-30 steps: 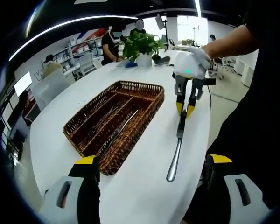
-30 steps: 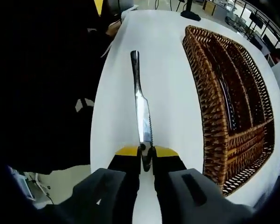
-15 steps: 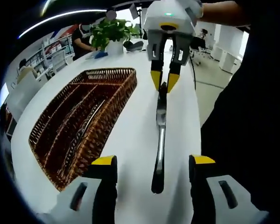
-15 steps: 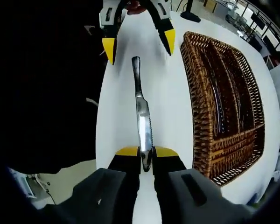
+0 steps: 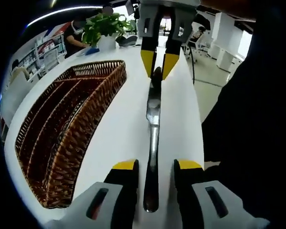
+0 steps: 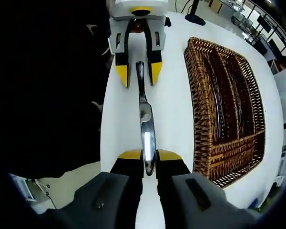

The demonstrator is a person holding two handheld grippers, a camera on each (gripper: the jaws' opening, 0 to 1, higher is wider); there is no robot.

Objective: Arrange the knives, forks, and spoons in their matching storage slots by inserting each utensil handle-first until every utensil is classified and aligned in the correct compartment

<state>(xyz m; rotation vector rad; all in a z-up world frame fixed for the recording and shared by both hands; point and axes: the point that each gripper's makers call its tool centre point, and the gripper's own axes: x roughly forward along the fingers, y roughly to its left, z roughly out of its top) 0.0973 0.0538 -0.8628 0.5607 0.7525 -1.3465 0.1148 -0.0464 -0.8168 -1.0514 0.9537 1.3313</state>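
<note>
A steel knife (image 5: 153,114) stretches between the two grippers over the white table (image 5: 119,138). My right gripper (image 6: 149,156) is shut on the blade end; in the left gripper view it (image 5: 156,67) comes in from the top. My left gripper (image 5: 156,165) is open, with its yellow-tipped jaws on either side of the knife handle (image 5: 151,191) and a small gap on each side. From the right gripper view, the left gripper (image 6: 138,75) straddles the handle (image 6: 139,71). The wicker basket (image 5: 62,119) has long compartments, and several metal utensils (image 6: 219,109) lie in them.
The basket (image 6: 200,109) lies along one side of the knife; the table edge and a person's dark clothing (image 5: 248,119) run along the other. A potted plant (image 5: 102,28) stands at the far end. People sit beyond it.
The left gripper has closed in over the knife handle, and its jaws have narrowed around it. The right gripper still holds the blade end.
</note>
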